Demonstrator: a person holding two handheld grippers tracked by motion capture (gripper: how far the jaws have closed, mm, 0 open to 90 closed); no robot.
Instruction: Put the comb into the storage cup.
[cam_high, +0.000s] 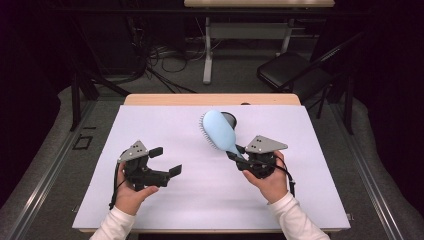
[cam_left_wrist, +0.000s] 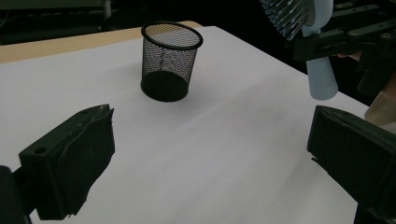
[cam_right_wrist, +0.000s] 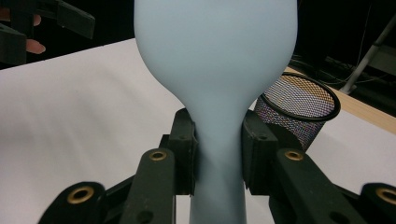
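In the high view, the light blue hairbrush (cam_high: 220, 131) covers most of the black mesh cup (cam_high: 230, 119) behind it, so a dark sliver of rim is all that shows. Both forearms are cut off by the bottom edge, and the room beyond the table (cam_high: 150, 125) is too dark to read. In the left gripper view, the top edge cuts off the brush head and the bristles are blurred. In the right gripper view, the brush head runs off the top edge, its bristles face away unseen, and it hides part of the cup.
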